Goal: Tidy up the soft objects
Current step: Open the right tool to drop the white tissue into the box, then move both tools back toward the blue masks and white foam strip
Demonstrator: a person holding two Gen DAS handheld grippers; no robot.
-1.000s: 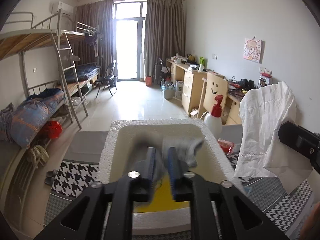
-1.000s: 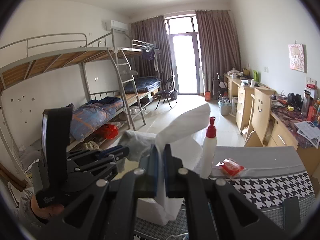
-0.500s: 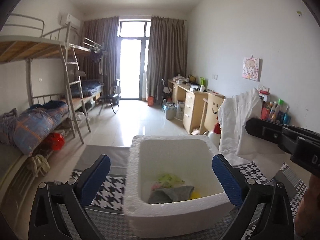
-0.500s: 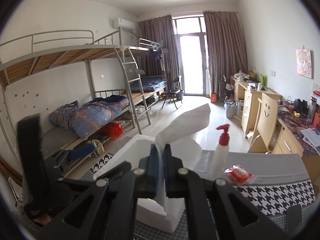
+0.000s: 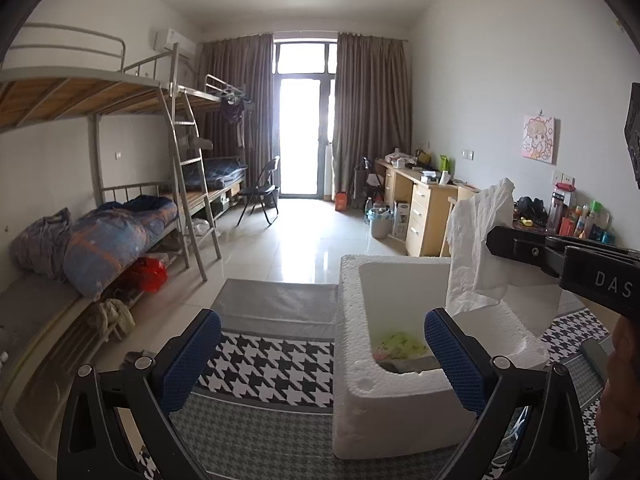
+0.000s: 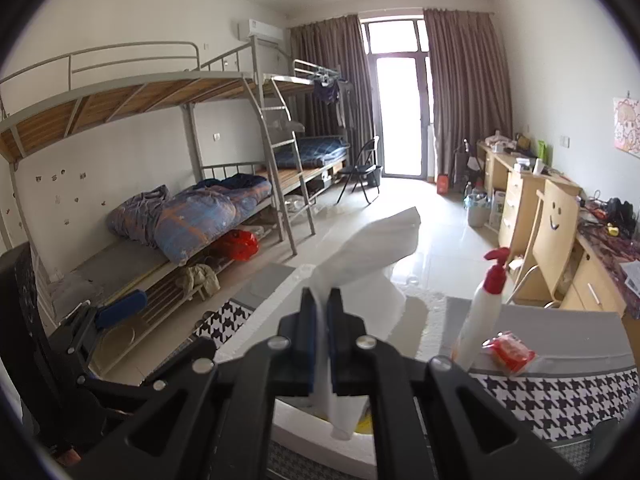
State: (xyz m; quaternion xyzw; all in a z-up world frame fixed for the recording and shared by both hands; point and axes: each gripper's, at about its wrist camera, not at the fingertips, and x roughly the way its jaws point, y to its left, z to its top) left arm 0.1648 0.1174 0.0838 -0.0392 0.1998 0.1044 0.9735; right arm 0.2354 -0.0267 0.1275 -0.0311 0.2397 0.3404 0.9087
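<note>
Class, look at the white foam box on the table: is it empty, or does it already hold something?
Not empty. The white foam box holds soft items at its bottom: a pale yellow-green cloth and a grey piece.

White cloth (image 6: 372, 248), white foam box (image 5: 400, 408), black-and-white houndstooth mat (image 5: 272, 364), red-capped spray bottle (image 6: 486, 300)

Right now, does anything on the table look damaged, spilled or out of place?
Only minor wear: the foam box has a chipped, pitted rim near its front corner. Nothing looks spilled. The white cloth is off the table only because the right gripper holds it.
</note>
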